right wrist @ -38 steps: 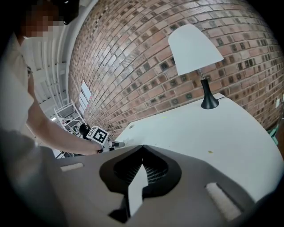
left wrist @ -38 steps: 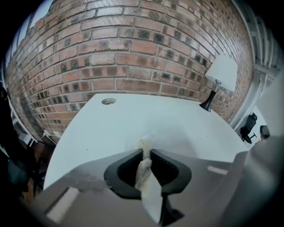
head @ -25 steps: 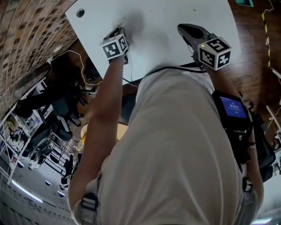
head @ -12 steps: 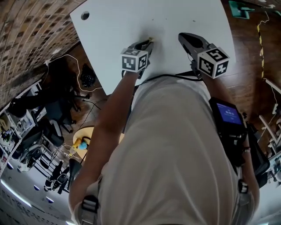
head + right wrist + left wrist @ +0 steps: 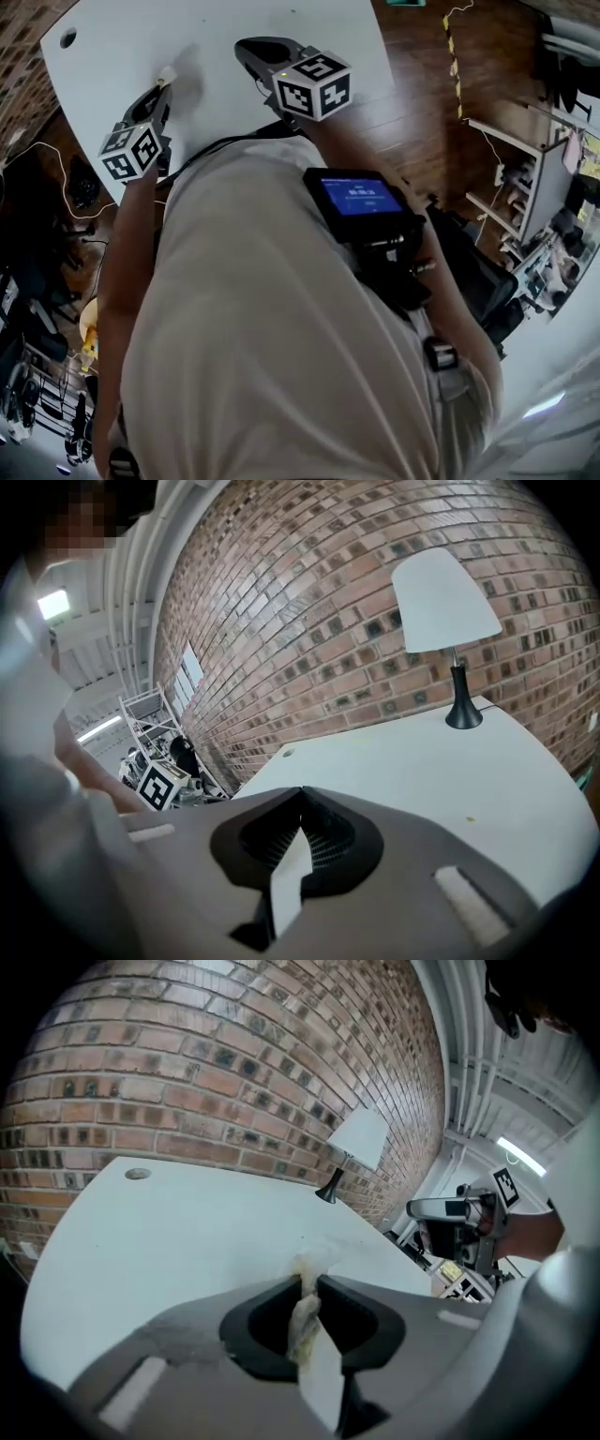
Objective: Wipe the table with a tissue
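We see the L hand-held gripper point(image 5: 165, 86) over the near-left part of the white table point(image 5: 122, 28), its marker cube toward the person and its tips pointing away from the body. In the left gripper view its jaws are clamped on a crumpled tissue point(image 5: 305, 1312). The tissue is whitish w/ yellowish staining, pinched upright between the pads, w/ a small tuft poking out past the tips. From the head view that tuft shows as a small pale bit at the tips, over the table; we can't tell if it touches the surface. The R hand-held gripper point(image 5: 246, 47) is just beside the L one, to its right and a bit farther up the table, also pointing away from the body. In the right gripper view its jaws are together w/ nothing between them, and it hangs over bare tabletop. A round hole point(image 5: 67, 38) sits in the table's far-left corner, well apart from both grippers. A lamp point(image 5: 445, 602) w/ a white shade and dark base stands at the table's far edge against a brick wall point(image 5: 309, 602). A device w/ a lit blue screen point(image 5: 361, 199) is strapped to the person's R forearm. Wood floor point(image 5: 422, 84) lies to the right of the table.
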### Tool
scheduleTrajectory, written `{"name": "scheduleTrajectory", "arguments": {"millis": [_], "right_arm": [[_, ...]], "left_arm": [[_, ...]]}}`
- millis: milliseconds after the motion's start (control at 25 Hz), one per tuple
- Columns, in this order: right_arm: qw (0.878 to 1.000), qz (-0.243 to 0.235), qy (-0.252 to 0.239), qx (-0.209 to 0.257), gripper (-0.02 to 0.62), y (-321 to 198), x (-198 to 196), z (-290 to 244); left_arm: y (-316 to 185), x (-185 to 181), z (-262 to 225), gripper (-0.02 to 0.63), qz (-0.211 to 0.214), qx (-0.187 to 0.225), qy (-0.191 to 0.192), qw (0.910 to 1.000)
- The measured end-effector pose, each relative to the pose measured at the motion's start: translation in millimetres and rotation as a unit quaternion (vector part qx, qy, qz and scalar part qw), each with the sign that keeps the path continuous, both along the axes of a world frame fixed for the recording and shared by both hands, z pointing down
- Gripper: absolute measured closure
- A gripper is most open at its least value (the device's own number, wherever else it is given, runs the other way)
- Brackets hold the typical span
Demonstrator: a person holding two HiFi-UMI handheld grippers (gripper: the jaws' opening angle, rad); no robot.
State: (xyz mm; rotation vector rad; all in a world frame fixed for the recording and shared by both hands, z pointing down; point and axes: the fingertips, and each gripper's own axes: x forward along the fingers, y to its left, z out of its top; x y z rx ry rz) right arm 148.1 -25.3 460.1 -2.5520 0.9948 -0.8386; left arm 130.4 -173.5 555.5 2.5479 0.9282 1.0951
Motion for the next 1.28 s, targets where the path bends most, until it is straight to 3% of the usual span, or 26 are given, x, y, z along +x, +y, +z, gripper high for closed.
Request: {"name": "scheduleTrajectory", "arguments": {"millis": [400,880,1040,1280], "right_arm": [[1.000,-0.007,0.017,-0.014,0.588,-28,-24,-11],[0.999,-0.025,0.026,-0.011,0.588,-43,-23,-15],[1.000,-0.024,0.017,-0.008,0.588,-17,-26,-7],[0.999,-0.031,0.002,0.006,0.588,21,-23,1]], "left_arm": [[-19,-22,-8,0.548,0.013,-0.014,0.020,0.9996],[-34,-22,-14,0.548,-0.011,-0.010,0.031,0.9994],[-12,-22,-6,0.548,-0.010,0.003,0.019,0.9998],[21,6,-3,0.548,-0.022,0.030,0.016,0.9992]]}}
